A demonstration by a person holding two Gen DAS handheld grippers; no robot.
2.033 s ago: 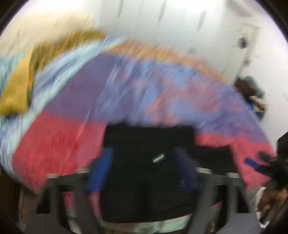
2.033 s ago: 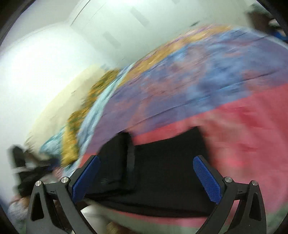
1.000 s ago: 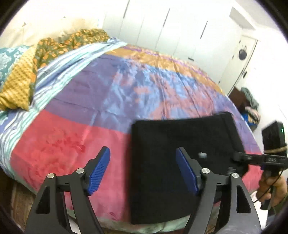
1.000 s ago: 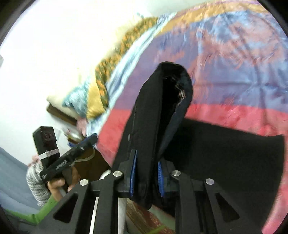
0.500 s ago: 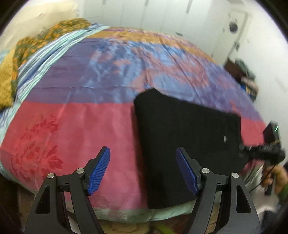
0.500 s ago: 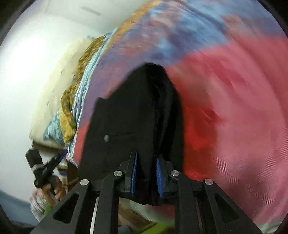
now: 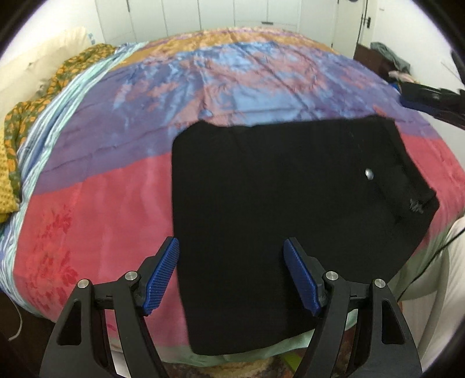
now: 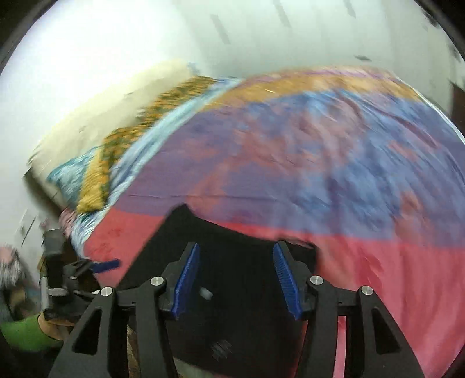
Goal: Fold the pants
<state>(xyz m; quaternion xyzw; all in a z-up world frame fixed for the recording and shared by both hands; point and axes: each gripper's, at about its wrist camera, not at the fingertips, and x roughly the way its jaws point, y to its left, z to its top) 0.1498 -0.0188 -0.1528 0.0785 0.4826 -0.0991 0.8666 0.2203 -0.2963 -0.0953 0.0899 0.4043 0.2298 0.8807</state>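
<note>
The left gripper (image 7: 231, 272) holds its jaws spread wide with nothing clamped between them; its blue ribbed pads (image 7: 161, 270) frame the lower middle of the left wrist view, and the near part of the pants (image 7: 290, 209) shows through the gap beneath them. The right gripper (image 8: 237, 279) has just been opening its jaws, which now stand roughly half apart and grip nothing; black cloth lies behind and below the gap, but the pads are clear of it. In the left wrist view the pants lie flat as a black, folded rectangle across the centre and right of the frame, on the red band of the bedspread (image 7: 96, 203), with their upper edge reaching the purple and blue band and their lower edge hanging slightly over the near side of the bed. A small pale button (image 7: 369, 174) sits toward the right end of the cloth. In the right wrist view, which is blurred, the pants (image 8: 232, 241) fill the lower centre. Beyond them the bedspread (image 8: 319, 162) runs in red, purple, blue and orange bands toward the top of the frame. An orange patterned cloth (image 7: 32, 110) lies bunched at the upper left of the left wrist view. White cupboard doors (image 7: 232, 14) stand along the top edge.
</note>
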